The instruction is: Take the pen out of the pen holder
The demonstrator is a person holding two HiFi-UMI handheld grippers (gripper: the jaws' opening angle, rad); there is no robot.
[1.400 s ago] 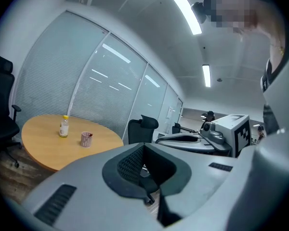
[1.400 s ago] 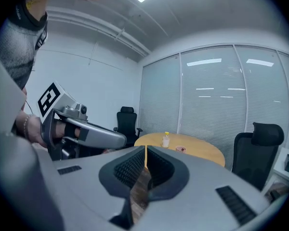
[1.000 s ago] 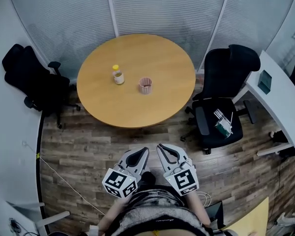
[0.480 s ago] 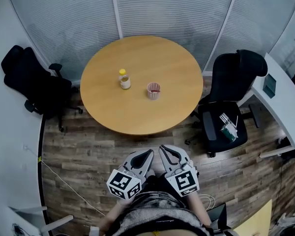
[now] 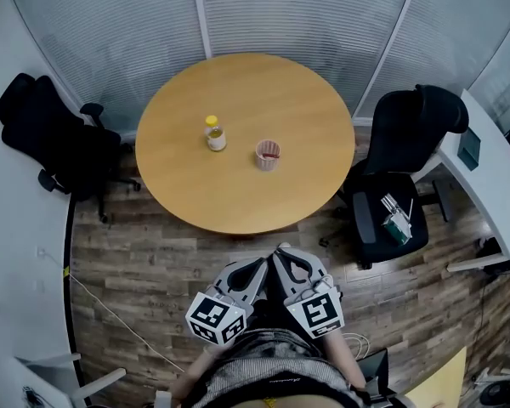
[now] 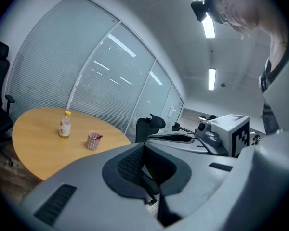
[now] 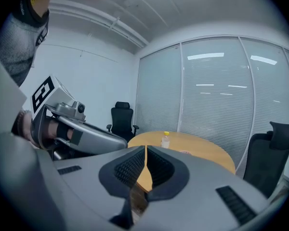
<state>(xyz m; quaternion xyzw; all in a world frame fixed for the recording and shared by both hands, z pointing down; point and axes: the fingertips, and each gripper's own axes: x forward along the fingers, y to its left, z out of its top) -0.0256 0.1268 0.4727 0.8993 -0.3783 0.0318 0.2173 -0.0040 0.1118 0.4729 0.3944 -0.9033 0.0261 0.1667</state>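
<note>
- A red-tipped pen (image 5: 273, 150) stands inside a pink pen holder (image 5: 267, 156); only its top shows above the rim.
- The pen holder sits upright near the middle of a round wooden table (image 5: 238, 75).
- A small bottle (image 5: 214, 133) with a yellow cap stands near the holder, to its left in the head view, not touching it.
- The left gripper (image 5: 257, 269) has its jaws pressed together with nothing between them.
- The right gripper (image 5: 282, 257) is likewise closed and empty.
- Both grippers are held side by side close to the person's body, over the wood floor (image 5: 153, 262), well apart from the table.
- Black office chairs stand to the left (image 5: 55, 138) and right (image 5: 399, 160) of the table.
</note>
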